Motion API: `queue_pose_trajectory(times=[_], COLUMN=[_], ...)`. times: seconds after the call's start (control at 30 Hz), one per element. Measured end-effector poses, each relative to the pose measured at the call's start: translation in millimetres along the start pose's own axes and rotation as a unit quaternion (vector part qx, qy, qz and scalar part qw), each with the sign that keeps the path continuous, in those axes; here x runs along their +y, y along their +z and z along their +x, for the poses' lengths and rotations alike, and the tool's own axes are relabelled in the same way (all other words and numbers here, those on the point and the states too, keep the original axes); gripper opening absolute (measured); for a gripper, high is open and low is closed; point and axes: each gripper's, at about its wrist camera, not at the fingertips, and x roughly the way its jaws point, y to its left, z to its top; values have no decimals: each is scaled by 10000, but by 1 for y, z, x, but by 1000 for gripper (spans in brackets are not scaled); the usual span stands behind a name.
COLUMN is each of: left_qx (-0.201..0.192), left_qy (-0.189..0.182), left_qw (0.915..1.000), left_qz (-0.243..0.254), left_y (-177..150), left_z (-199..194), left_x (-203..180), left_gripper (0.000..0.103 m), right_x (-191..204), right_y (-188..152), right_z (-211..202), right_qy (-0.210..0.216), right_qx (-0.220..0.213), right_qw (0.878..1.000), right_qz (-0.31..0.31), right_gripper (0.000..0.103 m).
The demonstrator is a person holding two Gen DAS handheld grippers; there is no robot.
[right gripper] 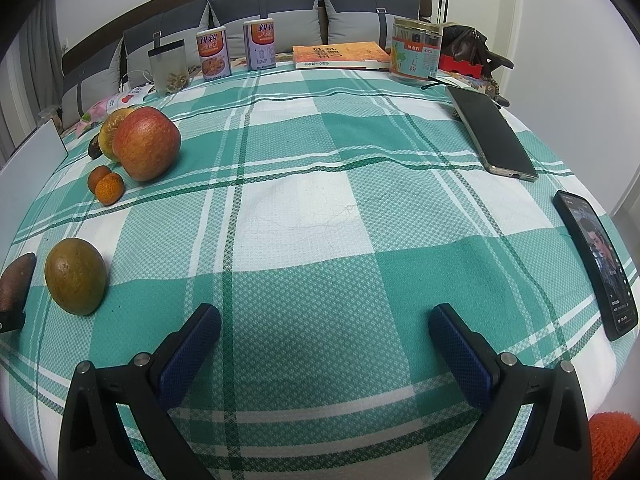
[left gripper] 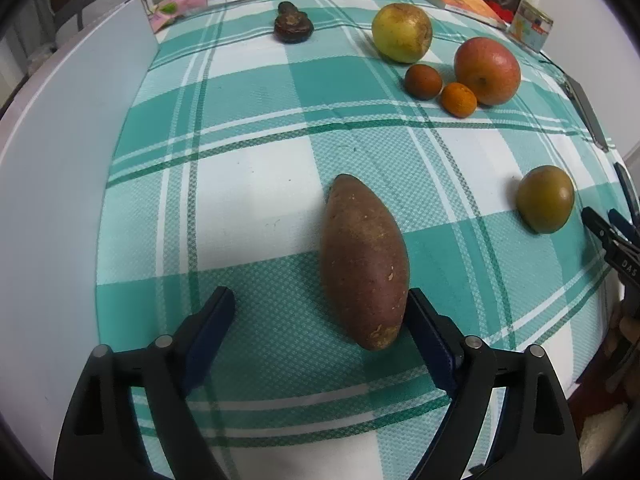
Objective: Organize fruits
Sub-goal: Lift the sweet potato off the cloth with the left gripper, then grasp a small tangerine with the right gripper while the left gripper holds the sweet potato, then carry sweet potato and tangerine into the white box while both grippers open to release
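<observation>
A brown sweet potato [left gripper: 364, 264] lies on the green checked cloth [left gripper: 256, 200] between the fingers of my left gripper [left gripper: 320, 294]. That gripper is open: the near end of the potato rests beside the right finger, and the left finger stands well clear. A green-brown fruit [left gripper: 545, 199] sits to the right. Farther back are a red apple [left gripper: 487, 71], a yellow fruit [left gripper: 402, 32], two small oranges [left gripper: 459, 98] and a dark lump [left gripper: 293, 24]. My right gripper [right gripper: 326, 310] hangs open over bare cloth, with the green-brown fruit [right gripper: 75, 276] to its left.
A white board [left gripper: 60, 160] lines the left side. Two phones [right gripper: 494, 136] [right gripper: 598, 272] lie on the right. Tins [right gripper: 213, 56], a book [right gripper: 340, 55], a jar [right gripper: 416, 54] and a clear container [right gripper: 169, 68] stand along the back edge, with a sofa behind.
</observation>
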Motion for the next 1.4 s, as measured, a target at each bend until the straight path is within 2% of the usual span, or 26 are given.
queue_pose_trajectory(times=[0.1, 0.2, 0.3, 0.37, 0.43, 0.5, 0.6, 0.67, 0.73, 0.83, 0.87, 0.9, 0.93, 0.97, 1.1, 1.2, 1.4], left_qx=[-35, 9, -74, -191, -242, -275, -411, -397, -292, -231, -213, -190, -214, -256, -322, -318, -410], left_qy=[19, 19, -150, -316, -398, -430, -454, -490, -536, -483, -441, -420, -305, -257, -539, -655, -964], left_qw=[10000, 10000, 9997, 9990, 9986, 9985, 9981, 9980, 9981, 9985, 9988, 9989, 9993, 9993, 9978, 9969, 9931], left_qz=[-24, -62, -197, -260, -258, -177, -55, -72, -122, -87, -48, -11, 17, 24, -212, -284, -520], left_y=[-1, 0, -4, -7, -7, -5, -4, -1, 2, 3, 3, 3, 4, 5, 4, 1, -7], left_z=[1, -1, -9, -16, -20, -22, -28, -26, -20, -11, -9, -6, -6, -7, -13, -21, -46], left_x=[1, 2, 6, 9, 10, 7, 1, -2, -4, -10, -13, -15, -16, -16, -6, -2, 4], left_gripper=[90, 91, 90, 90, 89, 89, 86, 73, 68, 67, 61, 52, 39, 39, 39, 39, 39], right_x=[0, -4, -13, -3, 22, 49, 94, 128, 150, 167, 171, 175, 175, 172, 156, 152, 159], right_y=[0, 5, 17, 30, 51, 73, 102, 115, 119, 118, 118, 118, 117, 117, 119, 118, 106], right_z=[0, -3, -29, -37, -33, -22, 5, 26, 41, 59, 62, 66, 68, 70, 62, 41, 0], right_qy=[10, 196, 585, 1107, 2010, 2346, 2897, 2822, 2566, 2164, 2076, 1977, 1902, 1885, 2242, 2520, 2821], right_qx=[12, 257, -131, -146, 86, 404, 950, 1226, 1348, 1438, 1416, 1387, 1375, 1350, 1346, 1448, 1534], right_qw=[10000, 9994, 9980, 9936, 9795, 9710, 9518, 9494, 9535, 9616, 9635, 9658, 9676, 9692, 9643, 9559, 9443], right_qz=[-12, -100, 215, 164, -58, -236, -338, -631, -827, -885, -919, -948, -927, -828, -408, -429, -718], right_gripper=[103, 102, 102, 102, 95, 87, 70, 66, 66, 65, 63, 50, 34, 30, 29, 29, 29])
